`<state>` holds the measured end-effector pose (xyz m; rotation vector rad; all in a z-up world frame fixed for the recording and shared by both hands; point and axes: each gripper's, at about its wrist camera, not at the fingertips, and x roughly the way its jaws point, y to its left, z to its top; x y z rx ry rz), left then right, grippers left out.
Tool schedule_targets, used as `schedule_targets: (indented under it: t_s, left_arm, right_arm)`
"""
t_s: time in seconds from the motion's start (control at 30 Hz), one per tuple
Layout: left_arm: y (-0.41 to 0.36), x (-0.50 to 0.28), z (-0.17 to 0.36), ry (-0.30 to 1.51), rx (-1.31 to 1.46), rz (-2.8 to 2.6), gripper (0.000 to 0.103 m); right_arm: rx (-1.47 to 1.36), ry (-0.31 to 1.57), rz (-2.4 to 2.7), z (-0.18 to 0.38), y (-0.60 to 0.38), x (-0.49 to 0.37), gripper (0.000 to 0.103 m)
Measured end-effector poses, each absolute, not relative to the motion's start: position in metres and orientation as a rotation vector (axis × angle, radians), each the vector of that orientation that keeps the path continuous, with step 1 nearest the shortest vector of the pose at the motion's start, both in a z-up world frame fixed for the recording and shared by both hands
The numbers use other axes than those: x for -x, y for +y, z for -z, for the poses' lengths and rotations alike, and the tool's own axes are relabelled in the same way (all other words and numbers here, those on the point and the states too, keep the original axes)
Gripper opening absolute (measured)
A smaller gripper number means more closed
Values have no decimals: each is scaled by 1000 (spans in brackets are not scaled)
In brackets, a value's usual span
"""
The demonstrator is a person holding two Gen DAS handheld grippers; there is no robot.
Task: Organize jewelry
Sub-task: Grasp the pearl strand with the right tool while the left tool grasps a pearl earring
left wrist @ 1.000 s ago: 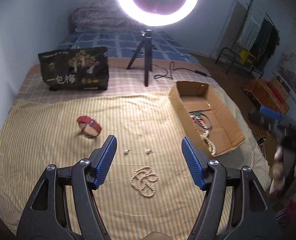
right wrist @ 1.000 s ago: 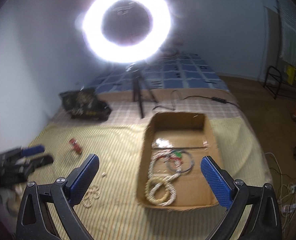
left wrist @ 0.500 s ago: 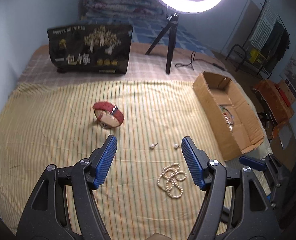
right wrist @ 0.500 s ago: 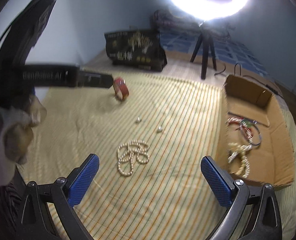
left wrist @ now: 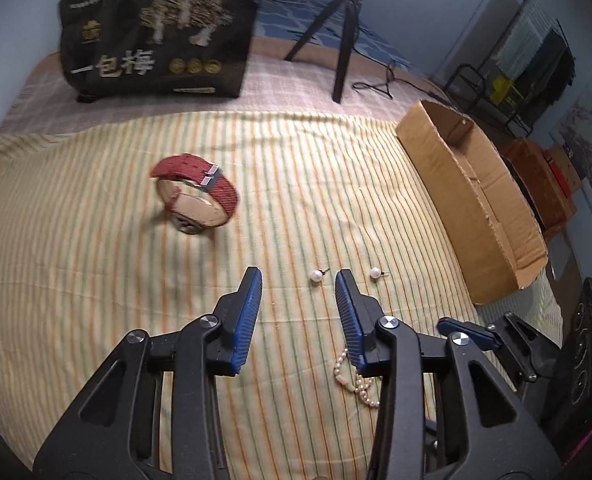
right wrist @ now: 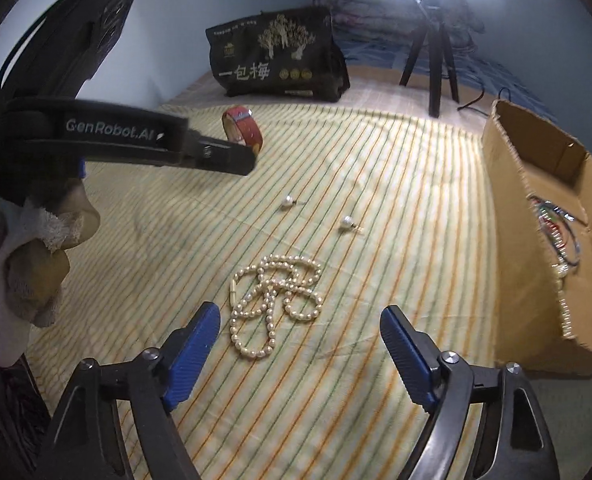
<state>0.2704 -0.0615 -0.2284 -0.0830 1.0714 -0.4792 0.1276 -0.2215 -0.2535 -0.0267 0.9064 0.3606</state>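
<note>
A red strap watch (left wrist: pixel 195 192) stands on the striped cloth, ahead and left of my left gripper (left wrist: pixel 299 312), which is open and empty; the watch also shows in the right wrist view (right wrist: pixel 243 130). Two pearl earrings (left wrist: pixel 316 276) (left wrist: pixel 375 273) lie just past the left fingertips. A pearl necklace (right wrist: pixel 278 298) lies coiled between and just ahead of my right gripper (right wrist: pixel 299 350), which is wide open and empty. The cardboard box (right wrist: pixel 543 240) at the right holds bracelets (right wrist: pixel 555 228).
A black printed bag (left wrist: pixel 156 36) and a ring-light tripod (left wrist: pixel 341 36) stand at the back of the bed. The box wall (left wrist: pixel 455 208) rises at the right. The left gripper's arm (right wrist: pixel 116 136) crosses the right wrist view at the left.
Both grippers moved forward and down toward the cloth. The left gripper's fingers narrowed. The right gripper swung left from over the box to the pearl necklace.
</note>
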Motion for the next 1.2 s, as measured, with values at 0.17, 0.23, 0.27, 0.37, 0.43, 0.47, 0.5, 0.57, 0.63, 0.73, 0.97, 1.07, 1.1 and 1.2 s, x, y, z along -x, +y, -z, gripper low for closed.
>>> schedule_targets:
  t_s: [0.17,0.23,0.27,0.37,0.43,0.47,0.5,0.57,0.63,0.73,0.97,1.07,1.1,1.2]
  left_arm:
    - [-77,-273,244,1101,47,510,32]
    - [-82,-274,250,1110,39,519,32]
    - [-84,-274,252,1113,33,521,31]
    - [-90,-274,258,1116,8,523,29]
    - [-92,-274,262,1115,-7,518,29]
    - [-93,-275,264,1114,-9,517,29]
    - [-93,-276,265,1113,-8,516,29]
    - [-93,-277,265,1110,-4,515,27]
    - [-93,-278,267,1105,-3,513,25]
    - [-94,-278,268,1102,-12,511,24]
    - [-100,-275,270,1088,-51,512,7]
    - [-100,-274,270,1086,-54,510,6]
    - [-100,-274,270,1086,-52,510,6]
    - [-99,-275,269,1088,-47,508,6]
  right_arm:
    - [35,896,-385,262,-215,-126,84]
    - [49,895,-380,265,-212,-125,84]
    - [56,896,-379,266,-210,-125,85]
    - [73,891,-388,267,-206,-127,85]
    - [96,885,-386,267,-203,-126,85]
    - [105,883,-383,268,-201,-126,85]
    - [116,884,-378,270,-200,-126,85]
    - [128,883,-368,272,-198,-127,84]
    - [133,881,-361,271,-198,-127,83]
    - [143,879,-351,272,-197,-126,81]
    - [166,867,-338,271,-194,-124,62]
    - [166,861,-344,269,-194,-124,47]
    - [163,862,-347,269,-195,-124,45]
    - [150,864,-362,268,-198,-126,35]
